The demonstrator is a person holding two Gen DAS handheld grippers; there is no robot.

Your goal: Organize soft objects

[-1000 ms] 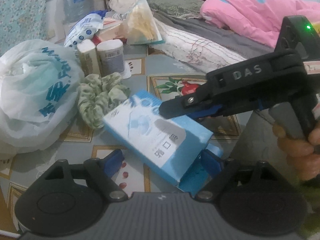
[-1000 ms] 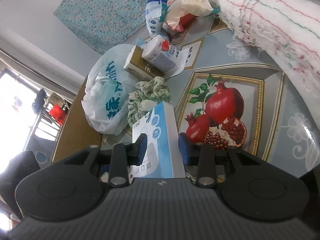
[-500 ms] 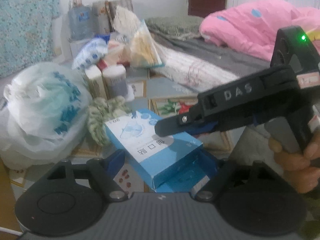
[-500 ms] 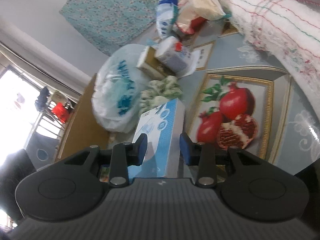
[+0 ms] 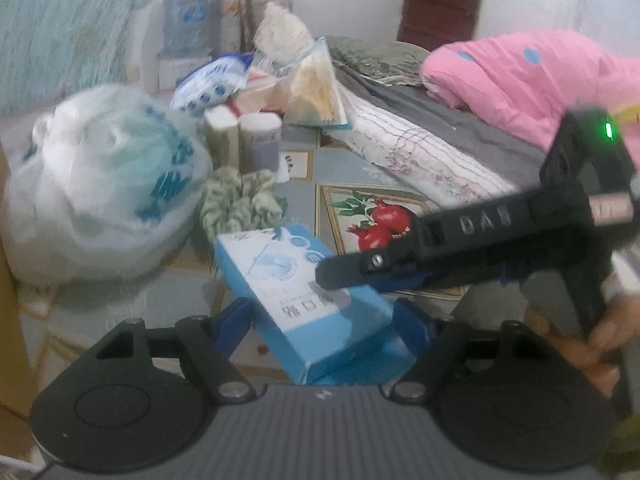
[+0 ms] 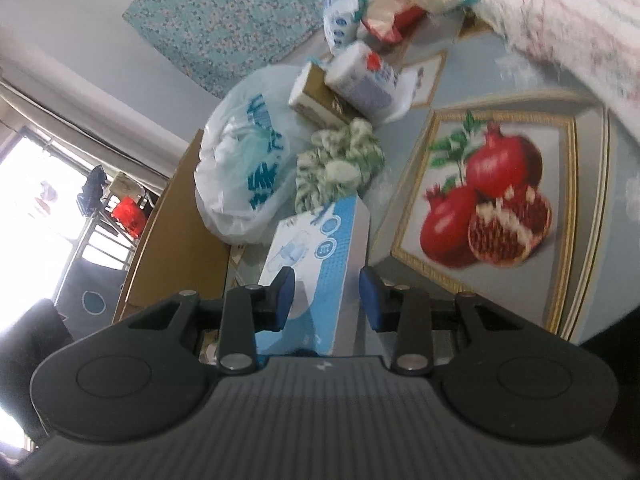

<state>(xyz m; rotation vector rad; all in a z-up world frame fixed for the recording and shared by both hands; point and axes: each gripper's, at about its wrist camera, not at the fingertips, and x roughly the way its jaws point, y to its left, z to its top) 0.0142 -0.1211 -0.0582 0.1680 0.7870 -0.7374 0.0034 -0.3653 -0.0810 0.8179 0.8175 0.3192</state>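
Two grippers: right gripper (image 6: 326, 296) clamped on light-blue cardboard tissue box (image 5: 304, 300), left gripper (image 5: 322, 316) fingers apart astride it; unplaced, green scrunchie (image 5: 240, 200) at 11 o'clock pending.

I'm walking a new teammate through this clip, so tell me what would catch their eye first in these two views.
The blue box draws the eye: it sits between the fingers of the left hand-held gripper while the right hand-held gripper straddles it from the side. Just behind it lie a green-and-white scrunchie and a bulging white plastic bag to the left. The pomegranate picture on the tablecloth stands out to the box's right.
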